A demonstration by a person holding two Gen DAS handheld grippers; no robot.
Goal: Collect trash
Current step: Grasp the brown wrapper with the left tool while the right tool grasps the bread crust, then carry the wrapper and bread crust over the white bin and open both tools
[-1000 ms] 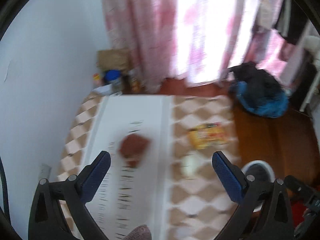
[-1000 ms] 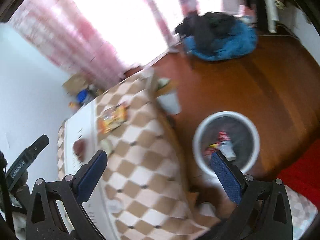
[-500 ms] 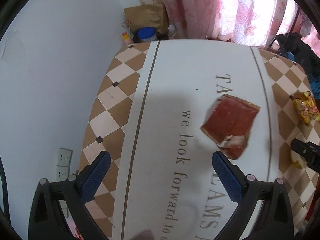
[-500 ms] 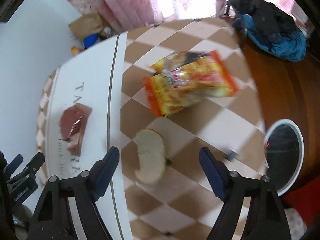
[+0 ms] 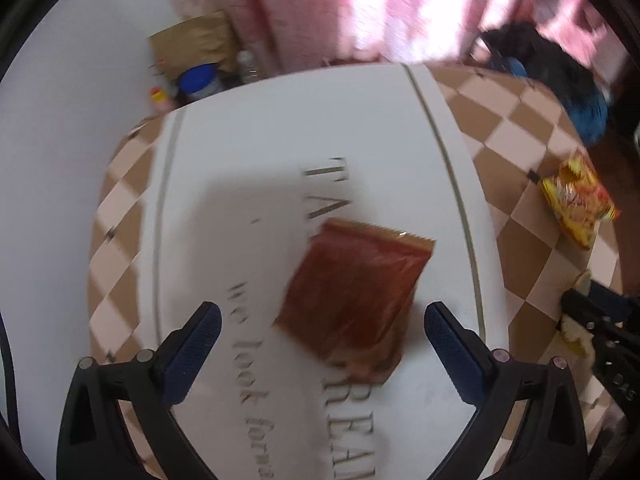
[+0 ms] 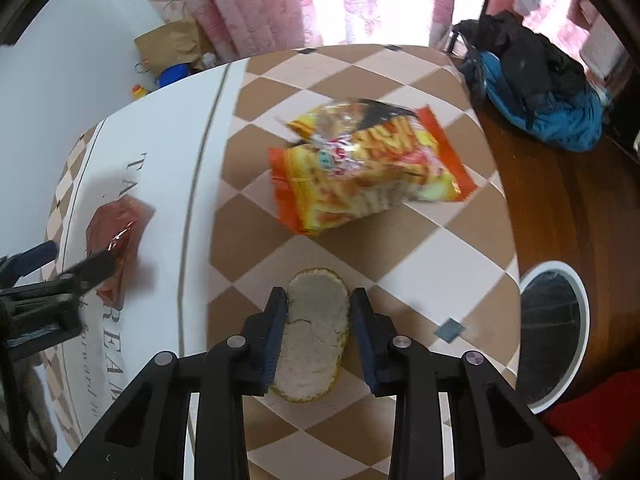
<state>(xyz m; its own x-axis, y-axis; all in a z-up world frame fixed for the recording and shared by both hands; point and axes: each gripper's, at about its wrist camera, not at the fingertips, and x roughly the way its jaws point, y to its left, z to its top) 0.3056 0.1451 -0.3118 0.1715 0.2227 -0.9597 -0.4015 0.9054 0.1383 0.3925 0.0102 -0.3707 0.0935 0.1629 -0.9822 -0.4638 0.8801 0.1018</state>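
A red-brown snack wrapper (image 5: 356,292) lies on the white middle strip of the tablecloth. My left gripper (image 5: 318,320) is open, its fingers on either side of the wrapper's near end, just above it. The wrapper also shows in the right wrist view (image 6: 116,240). A pale oval peel piece (image 6: 314,328) lies on the checkered cloth. My right gripper (image 6: 318,300) has its fingers closed against both sides of the peel. A yellow-orange snack bag (image 6: 368,168) lies beyond it, and shows in the left wrist view (image 5: 576,200).
A white-rimmed trash bin (image 6: 556,332) stands on the wooden floor right of the table. A blue and black bag (image 6: 536,92) lies on the floor. A paper bag (image 5: 192,44) and a blue-lidded jar (image 5: 200,82) sit behind the table by the wall.
Both grippers came down close to the table. The left moved over the red-brown wrapper. The right moved onto the peel piece and its fingers narrowed around it.
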